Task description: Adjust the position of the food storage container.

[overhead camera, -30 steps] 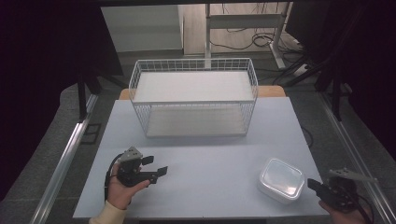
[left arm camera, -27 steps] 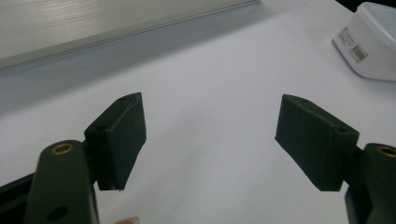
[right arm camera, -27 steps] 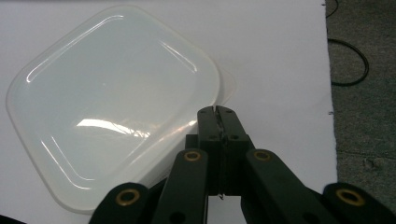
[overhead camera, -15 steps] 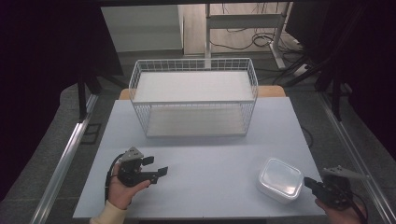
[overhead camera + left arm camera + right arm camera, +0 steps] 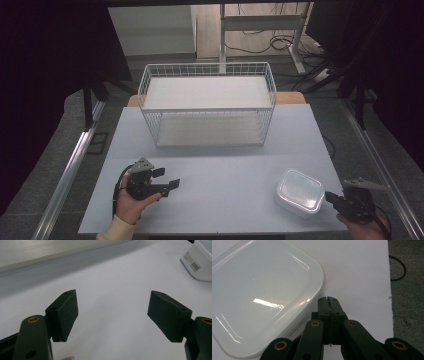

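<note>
The lidded plastic box (image 5: 299, 192) sits flat on the desk (image 5: 225, 170) near your front right corner, well apart from the wire basket (image 5: 207, 102) at the back. Your right claw (image 5: 329, 300) is clenched on nothing, jaws pressed together, with its tip just beside the box's near corner, by the lid's small tab; I cannot tell whether it touches. Your left claw (image 5: 112, 312) is released, jaws spread wide over bare desk, resting in your left hand (image 5: 131, 202) on the far side from the box.

The risk, as I judge it, lies with the right claw. Pushing forward with the jaws closed would likely shove the light box across the smooth desk or spin it, since nothing braces it. If you nip only the tab or the lid's rim, the lid may pop off or the box may tilt and slip out.
</note>
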### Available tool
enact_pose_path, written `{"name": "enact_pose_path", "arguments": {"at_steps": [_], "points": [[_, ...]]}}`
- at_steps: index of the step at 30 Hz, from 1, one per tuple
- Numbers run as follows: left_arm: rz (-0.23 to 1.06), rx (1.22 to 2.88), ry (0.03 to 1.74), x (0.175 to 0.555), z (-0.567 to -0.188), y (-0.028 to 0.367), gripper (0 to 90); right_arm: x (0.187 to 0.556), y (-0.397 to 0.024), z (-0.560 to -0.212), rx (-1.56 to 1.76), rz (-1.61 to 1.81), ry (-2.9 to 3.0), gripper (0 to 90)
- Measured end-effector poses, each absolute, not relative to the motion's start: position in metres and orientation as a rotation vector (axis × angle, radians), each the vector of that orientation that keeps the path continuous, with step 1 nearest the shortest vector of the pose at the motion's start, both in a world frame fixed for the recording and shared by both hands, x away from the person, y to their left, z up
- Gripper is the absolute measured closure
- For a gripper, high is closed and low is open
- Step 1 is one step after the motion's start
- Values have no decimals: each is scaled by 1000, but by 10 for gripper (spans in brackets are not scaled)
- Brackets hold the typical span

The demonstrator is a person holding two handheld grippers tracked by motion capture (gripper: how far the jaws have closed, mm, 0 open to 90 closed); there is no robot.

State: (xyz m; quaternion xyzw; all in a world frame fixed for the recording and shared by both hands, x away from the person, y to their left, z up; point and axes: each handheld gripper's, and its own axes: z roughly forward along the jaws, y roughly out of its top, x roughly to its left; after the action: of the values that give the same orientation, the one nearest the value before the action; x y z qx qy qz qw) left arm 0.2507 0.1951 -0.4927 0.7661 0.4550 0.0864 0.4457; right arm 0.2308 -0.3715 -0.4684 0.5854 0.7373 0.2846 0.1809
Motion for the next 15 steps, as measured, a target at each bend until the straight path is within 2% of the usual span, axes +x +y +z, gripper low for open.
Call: {"name": "enact_pose_path", "arguments": {"at_steps": [15], "points": [[210, 1891, 1146, 252, -494, 198, 237, 250, -342, -474, 1586, 820, 2157, 898]]}}
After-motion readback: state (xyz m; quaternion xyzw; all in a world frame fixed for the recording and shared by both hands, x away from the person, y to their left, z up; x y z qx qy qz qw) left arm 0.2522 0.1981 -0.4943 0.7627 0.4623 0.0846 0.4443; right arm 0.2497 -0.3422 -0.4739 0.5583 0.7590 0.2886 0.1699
